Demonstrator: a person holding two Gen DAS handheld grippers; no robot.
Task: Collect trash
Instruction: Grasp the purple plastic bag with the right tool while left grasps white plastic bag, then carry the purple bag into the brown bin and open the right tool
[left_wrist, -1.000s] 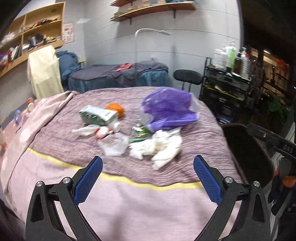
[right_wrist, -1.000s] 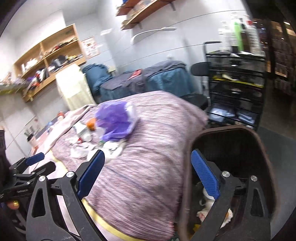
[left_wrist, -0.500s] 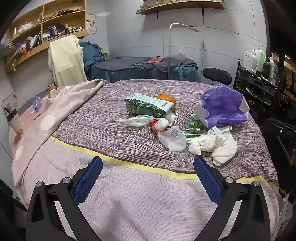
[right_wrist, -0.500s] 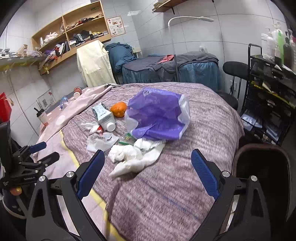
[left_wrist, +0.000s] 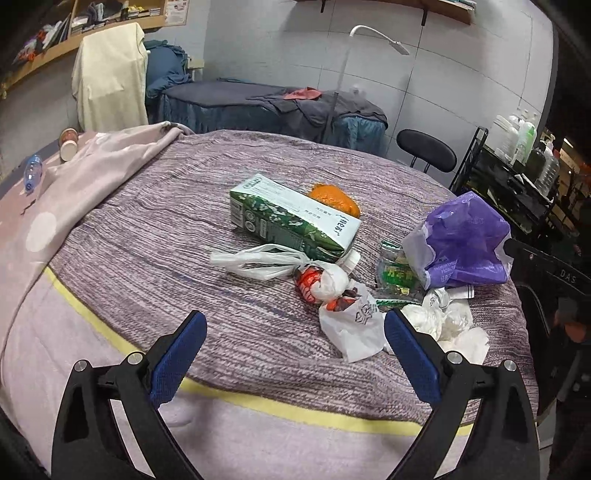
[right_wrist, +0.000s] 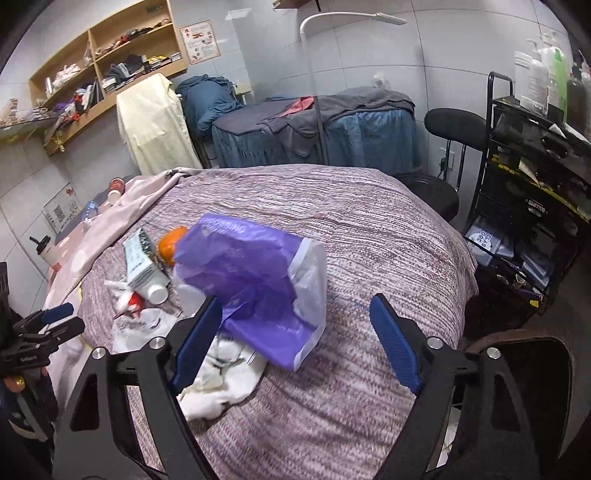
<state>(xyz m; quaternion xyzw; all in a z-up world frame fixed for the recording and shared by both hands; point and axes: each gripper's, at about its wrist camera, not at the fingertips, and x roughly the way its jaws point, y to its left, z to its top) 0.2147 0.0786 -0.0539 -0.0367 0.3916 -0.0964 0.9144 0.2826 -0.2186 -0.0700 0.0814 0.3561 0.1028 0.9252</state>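
Note:
A pile of trash lies on the purple bedspread (left_wrist: 184, 236): a green-and-white carton (left_wrist: 295, 221), an orange lump (left_wrist: 334, 195), a white plastic bag (left_wrist: 258, 260), a red-and-white wrapper (left_wrist: 317, 284), a small white bag (left_wrist: 354, 328), a green wrapper (left_wrist: 397, 277), white tissues (left_wrist: 450, 325) and a purple bag (left_wrist: 461, 243). My left gripper (left_wrist: 293, 321) hangs open just short of the pile, holding nothing. My right gripper (right_wrist: 295, 304) hovers over the purple bag (right_wrist: 255, 273); its jaws are closing, with the bag's lower edge between them and the pads apart from it. The tissues (right_wrist: 221, 373) lie under its left finger.
A brown-rimmed bin (right_wrist: 535, 336) stands at the bed's right side. A black rack (right_wrist: 535, 177) with bottles and a black stool (right_wrist: 454, 125) stand behind it. A pink blanket (left_wrist: 55, 206) covers the bed's left side. The left gripper (right_wrist: 62, 318) shows at the far left.
My right gripper swung from above the bin to over the purple bag, and its jaws narrowed. My left gripper moved in closer to the pile, staying open.

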